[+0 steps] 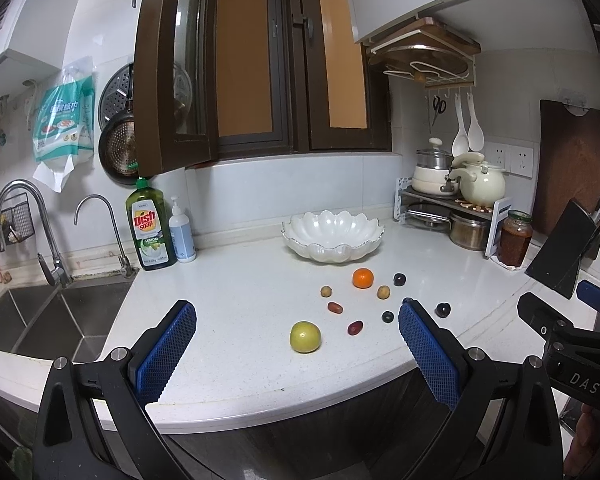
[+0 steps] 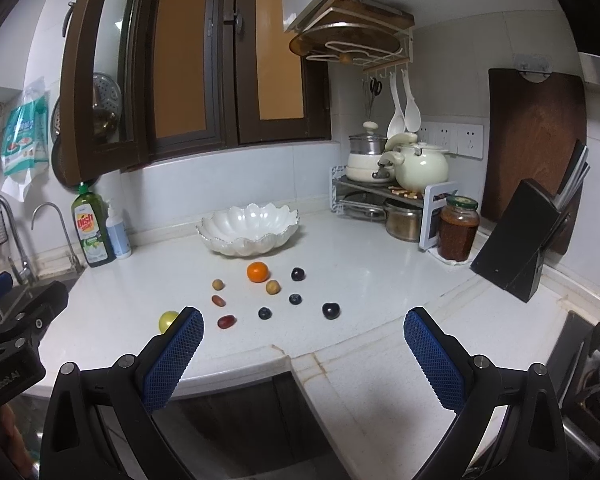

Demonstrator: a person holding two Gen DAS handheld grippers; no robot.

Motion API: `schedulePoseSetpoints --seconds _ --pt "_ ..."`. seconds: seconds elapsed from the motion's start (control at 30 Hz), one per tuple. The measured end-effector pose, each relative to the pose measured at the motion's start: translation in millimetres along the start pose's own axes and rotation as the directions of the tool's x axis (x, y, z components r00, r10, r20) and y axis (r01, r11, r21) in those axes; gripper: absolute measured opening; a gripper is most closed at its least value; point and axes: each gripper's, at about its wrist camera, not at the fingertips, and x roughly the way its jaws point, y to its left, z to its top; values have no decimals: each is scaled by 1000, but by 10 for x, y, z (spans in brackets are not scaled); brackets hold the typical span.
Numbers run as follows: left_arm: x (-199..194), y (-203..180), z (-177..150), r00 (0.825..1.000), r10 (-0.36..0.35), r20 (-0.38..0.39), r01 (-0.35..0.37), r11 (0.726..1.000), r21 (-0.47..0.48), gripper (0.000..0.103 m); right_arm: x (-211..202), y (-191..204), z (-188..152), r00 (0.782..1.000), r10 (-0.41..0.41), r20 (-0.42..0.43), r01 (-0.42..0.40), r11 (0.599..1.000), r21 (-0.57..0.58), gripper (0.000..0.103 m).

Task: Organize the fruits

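On the white tabletop (image 2: 380,280), fruits lie loose in front of the scalloped white bowl (image 2: 249,230): an orange (image 2: 258,272), a green fruit (image 1: 305,336), two tan ones, two red ones, four dark ones, all apart. Bowl holds nothing. Left hand-held gripper (image 1: 298,314) spread wide over the near edge, grasping nothing. Right hand-held gripper (image 2: 303,325) likewise wide, nothing between the pads.

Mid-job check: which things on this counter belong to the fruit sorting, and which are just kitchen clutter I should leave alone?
For the job:
white bowl, nothing in it
orange
green fruit
small fruits loose on the counter, such as the dark plum

Lying about:
dish soap
pump bottle
sauce jar
knife block
pots rack
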Motion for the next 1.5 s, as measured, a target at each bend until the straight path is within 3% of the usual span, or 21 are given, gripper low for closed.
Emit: schedulePoseSetpoints --seconds 0.47,0.97,1.5 --pt "615 45 -127 994 3 -111 -1 1000 12 103 591 121 -13 996 11 -86 -12 1000 -15 102" --pt "1412 -14 -248 980 17 -197 -9 999 43 98 1501 17 -56 979 -81 -187 81 997 -7 99" --pt "2108 -130 -558 948 24 -317 -17 1000 25 88 2239 -121 -250 956 -131 -263 135 991 -4 88"
